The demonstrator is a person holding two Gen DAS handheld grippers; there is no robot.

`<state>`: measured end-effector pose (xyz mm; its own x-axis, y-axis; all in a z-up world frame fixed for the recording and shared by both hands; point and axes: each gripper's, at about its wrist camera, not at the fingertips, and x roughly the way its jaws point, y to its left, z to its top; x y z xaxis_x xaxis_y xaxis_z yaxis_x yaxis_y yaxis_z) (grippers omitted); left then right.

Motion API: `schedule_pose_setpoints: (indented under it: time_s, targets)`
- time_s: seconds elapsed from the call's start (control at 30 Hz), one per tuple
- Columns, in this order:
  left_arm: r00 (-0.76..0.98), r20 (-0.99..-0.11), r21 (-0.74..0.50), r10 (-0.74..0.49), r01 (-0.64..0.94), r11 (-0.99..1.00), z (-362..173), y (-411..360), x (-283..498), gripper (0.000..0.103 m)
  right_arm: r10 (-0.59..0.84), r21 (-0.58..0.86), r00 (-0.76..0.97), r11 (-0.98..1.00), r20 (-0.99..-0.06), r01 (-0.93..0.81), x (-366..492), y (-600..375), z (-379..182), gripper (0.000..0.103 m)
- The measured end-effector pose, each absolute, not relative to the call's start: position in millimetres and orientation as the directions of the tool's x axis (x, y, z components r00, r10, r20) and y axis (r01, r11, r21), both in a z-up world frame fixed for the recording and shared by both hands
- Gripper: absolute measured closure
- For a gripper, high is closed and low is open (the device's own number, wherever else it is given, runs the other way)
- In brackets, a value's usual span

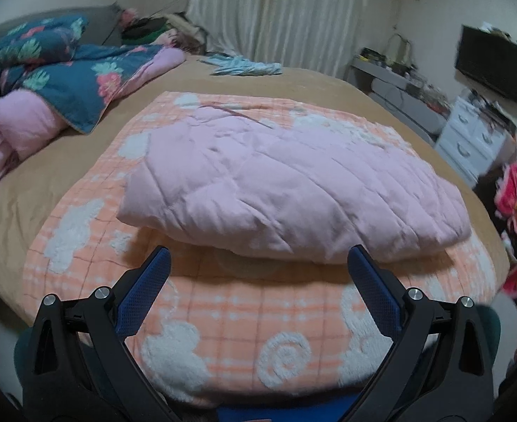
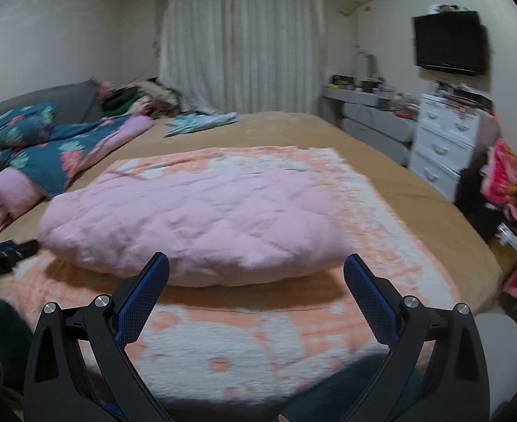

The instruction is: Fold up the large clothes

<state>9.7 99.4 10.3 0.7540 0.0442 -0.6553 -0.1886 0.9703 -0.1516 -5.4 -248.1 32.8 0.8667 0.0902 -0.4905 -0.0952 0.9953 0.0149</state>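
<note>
Looking at it, both the left gripper [image 1: 258, 263] and right gripper [image 2: 256, 270] hang wide apart and empty, so I'd pinch the pink quilt [image 1: 286, 190] lying at 12 o'clock on the orange blanket [image 1: 223, 316] by its near corners together.

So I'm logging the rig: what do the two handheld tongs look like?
Both match: the left tongs and right tongs have black plastic arms with triangular cutouts, silver round pivot bolts, and blue dimpled pads on the inner faces. No cables or markings are visible.

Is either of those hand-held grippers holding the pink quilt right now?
No. Both the left hand-held gripper and the right hand-held gripper are open and empty, just short of the folded pink quilt.
</note>
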Motion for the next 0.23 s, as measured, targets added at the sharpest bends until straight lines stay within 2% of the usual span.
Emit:
schedule_pose_setpoints:
  time_s: [0.1,0.2,0.23]
  targets:
    - [0.733,-0.672,-0.157,0.106,-0.281,0.947,10.4,155.3,37.3,0.009,-0.034,0.075,0.856,0.994,-0.516,0.085,8.3,-320.6,21.3,0.004]
    - [0.695,-0.688,-0.147,0.206,-0.411,0.900,8.0,232.6,64.8,0.009,-0.267,0.073,0.762,0.922,-0.589,0.380,23.4,-424.2,-9.6,0.004]
    - [0.679,-0.686,-0.124,0.260,-0.462,0.878,6.1,263.1,73.8,0.009,-0.369,0.037,0.676,0.862,-0.638,0.505,28.4,-469.6,-27.8,0.004]
